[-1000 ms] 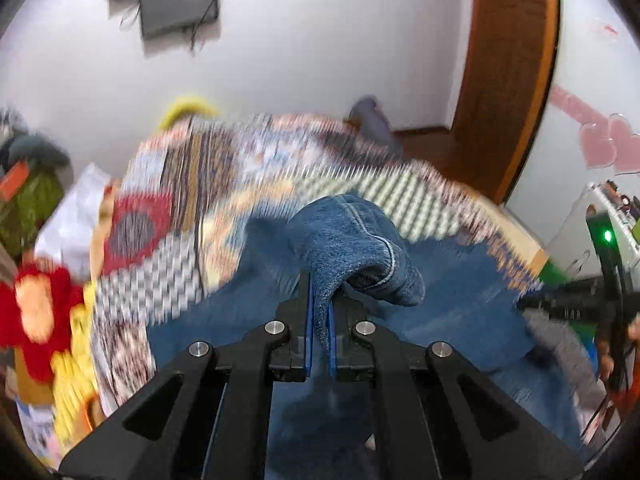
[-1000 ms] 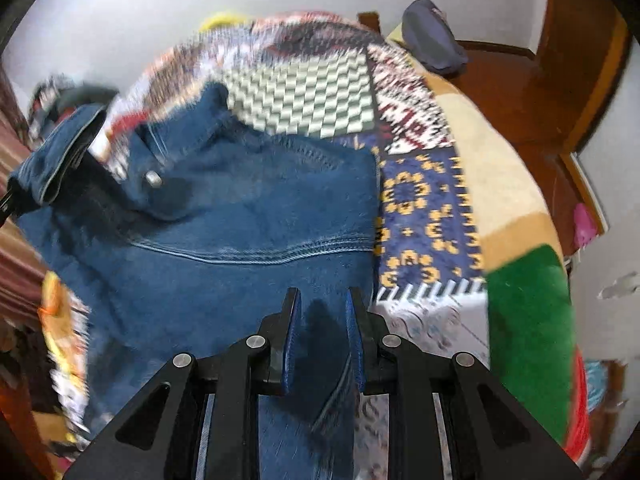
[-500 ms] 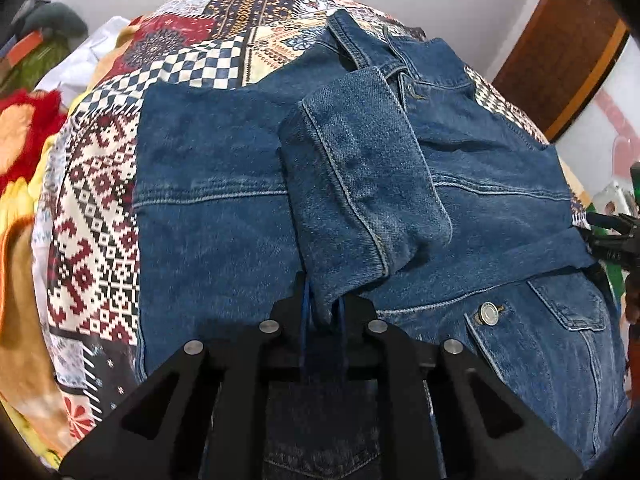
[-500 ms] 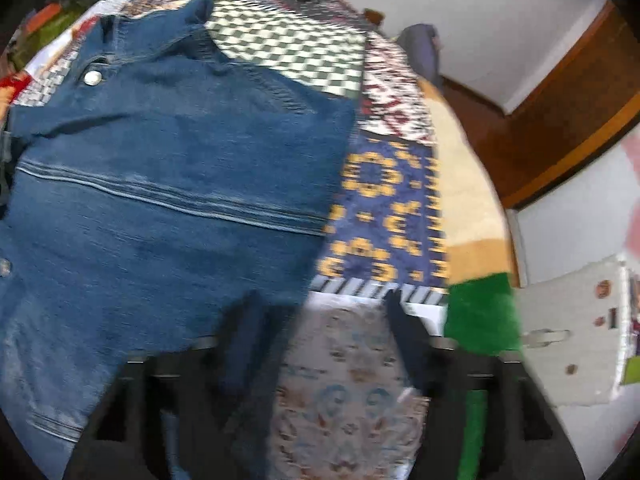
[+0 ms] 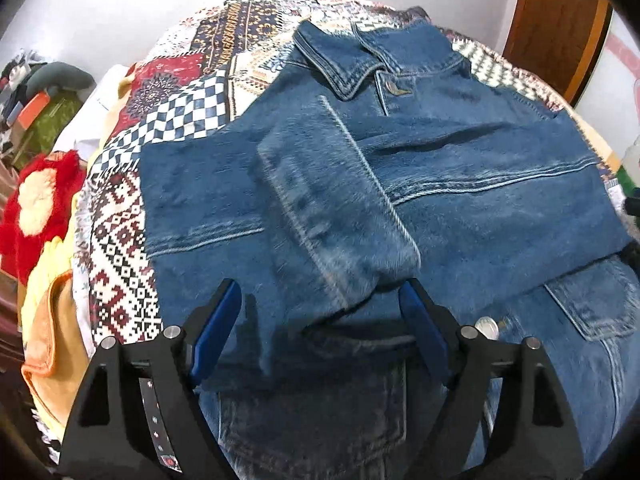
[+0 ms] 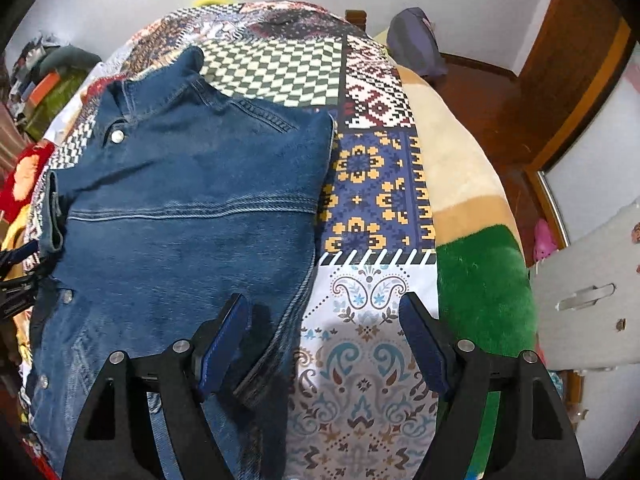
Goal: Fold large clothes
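A blue denim jacket (image 5: pixel 460 184) lies spread, front up, over a patchwork blanket (image 5: pixel 120 216) on the bed, filling the middle and right of the left wrist view. One sleeve (image 5: pixel 336 216) is folded in across the chest and runs diagonally from below the collar (image 5: pixel 340 64) near the top centre down to its cuff at the lower middle of the frame. The left gripper (image 5: pixel 320 320) hangs just above that cuff with its blue-padded fingers spread wide, one on each side of the sleeve end, holding nothing. In the right wrist view the jacket (image 6: pixel 192 208) takes up the left half of the frame, its straight side edge running down the middle, with the blanket's (image 6: pixel 376 184) blue-and-yellow and white paisley squares bare to the right of it. The right gripper (image 6: pixel 324 336) is also wide open and empty: its left finger (image 6: pixel 224 336) stands over the denim near the jacket's lower edge, the right one over the paisley patch. A green plush patch (image 6: pixel 484 288) lies at the right of that frame, and red and yellow cloth (image 5: pixel 36 208) is heaped at the left edge of the left wrist view.
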A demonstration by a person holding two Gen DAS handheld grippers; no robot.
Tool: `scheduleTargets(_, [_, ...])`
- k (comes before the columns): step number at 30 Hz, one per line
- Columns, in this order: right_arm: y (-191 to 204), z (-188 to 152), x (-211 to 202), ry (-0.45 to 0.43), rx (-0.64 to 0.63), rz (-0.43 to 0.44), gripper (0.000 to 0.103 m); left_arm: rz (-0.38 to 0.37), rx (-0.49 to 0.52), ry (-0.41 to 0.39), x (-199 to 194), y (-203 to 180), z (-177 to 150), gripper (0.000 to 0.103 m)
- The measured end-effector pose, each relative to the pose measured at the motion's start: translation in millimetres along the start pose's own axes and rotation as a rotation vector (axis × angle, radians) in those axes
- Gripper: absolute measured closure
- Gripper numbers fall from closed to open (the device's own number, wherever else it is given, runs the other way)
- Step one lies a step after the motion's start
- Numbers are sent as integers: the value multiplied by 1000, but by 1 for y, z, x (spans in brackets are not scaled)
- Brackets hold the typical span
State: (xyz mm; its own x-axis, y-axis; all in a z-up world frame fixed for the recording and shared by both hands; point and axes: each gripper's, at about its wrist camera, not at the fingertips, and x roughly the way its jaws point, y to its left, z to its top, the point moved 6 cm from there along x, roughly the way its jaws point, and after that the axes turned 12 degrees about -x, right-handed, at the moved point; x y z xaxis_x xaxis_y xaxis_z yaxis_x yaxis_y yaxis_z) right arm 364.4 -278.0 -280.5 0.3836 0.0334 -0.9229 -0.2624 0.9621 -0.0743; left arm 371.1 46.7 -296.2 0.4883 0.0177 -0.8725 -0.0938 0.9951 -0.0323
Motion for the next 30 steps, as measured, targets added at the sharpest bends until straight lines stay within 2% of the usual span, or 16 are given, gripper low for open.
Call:
scheduleTargets(4, [1, 3, -4, -11, 15, 25, 27, 21, -11, -17, 13, -1, 8, 23])
scheduleTargets(6, [1, 3, -4, -13, 22, 32, 27, 10, -33, -34, 10, 2, 13, 33])
scheduleTargets(7, [0, 3, -3, -13, 25, 34, 27, 28, -50, -50, 8, 6, 16, 41])
scheduleTargets(10, [-3, 5, -2, -12, 37, 34, 27, 84, -120, -82, 1, 35, 23, 45])
scheduleTargets(13, [-5, 5, -2, -11, 51, 44, 27, 110, -209, -49, 5, 78, 21, 50])
scheduleTargets(15, [-5, 6, -1, -11, 57, 50, 27, 86, -249, -20, 9, 100, 13, 49])
scheduleTargets(16, [-5, 6, 0, -10, 58, 51, 27, 21, -282, 11, 12, 111, 6, 47])
scheduleTargets(18, [-3, 6, 3, -5, 59, 52, 27, -33, -317, 29, 12, 121, -4, 42])
scheduleTargets(19, [-2, 6, 5, 0, 58, 52, 27, -29, -317, 25, 11, 125, -7, 36])
scheduleTargets(21, [1, 6, 9, 10, 59, 62, 27, -20, -310, 12, 6, 128, -9, 31])
scheduleTargets(26, [8, 9, 13, 17, 62, 100, 27, -49, -332, 26, -6, 131, -7, 29])
scheduleTargets(30, [8, 18, 11, 1, 64, 115, 27, -49, -349, -23, -30, 147, 4, 25])
